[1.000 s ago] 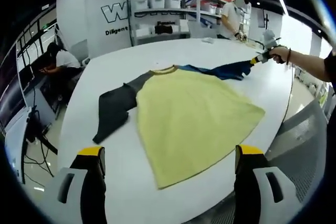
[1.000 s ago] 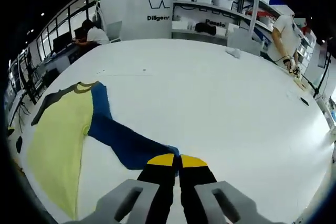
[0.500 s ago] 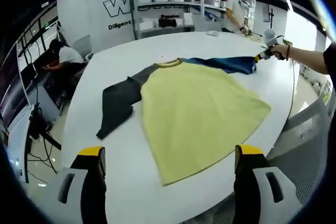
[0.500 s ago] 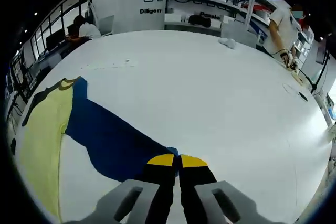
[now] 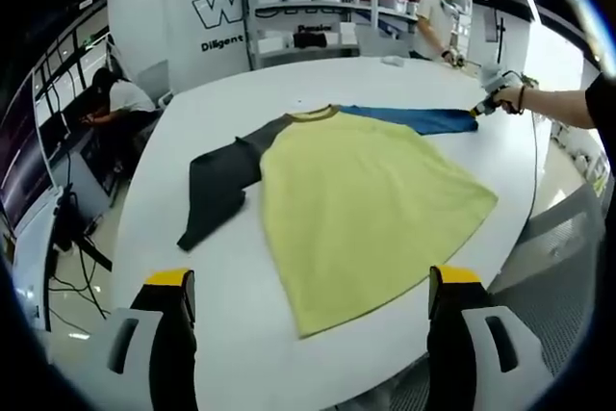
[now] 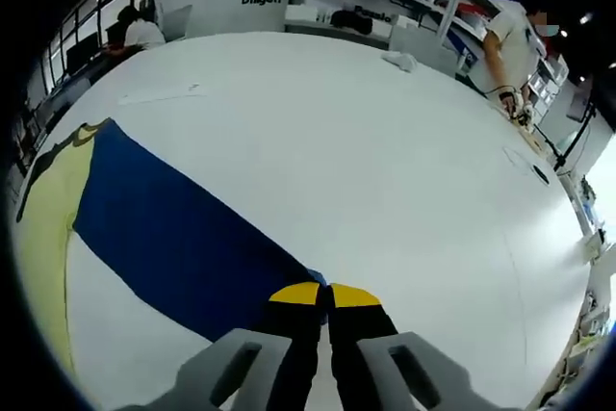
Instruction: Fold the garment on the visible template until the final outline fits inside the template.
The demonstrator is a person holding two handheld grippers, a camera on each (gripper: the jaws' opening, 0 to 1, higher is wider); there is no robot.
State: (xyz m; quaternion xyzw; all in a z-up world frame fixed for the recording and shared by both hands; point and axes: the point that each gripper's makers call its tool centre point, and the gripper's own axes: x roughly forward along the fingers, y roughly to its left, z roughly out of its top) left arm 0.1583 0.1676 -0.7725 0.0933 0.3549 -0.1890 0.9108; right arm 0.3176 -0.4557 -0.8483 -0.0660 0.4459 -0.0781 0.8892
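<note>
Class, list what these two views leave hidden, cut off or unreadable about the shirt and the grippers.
- Blue sleeve cuff: right gripper view, covered by the shut right gripper.
- Wall lettering: left gripper view, cut off by the shelving.
- Yellow shirt body: right gripper view, cut off by the picture's edge.

The shirt is yellow with one blue sleeve, one dark grey sleeve. The desk is white.
</note>
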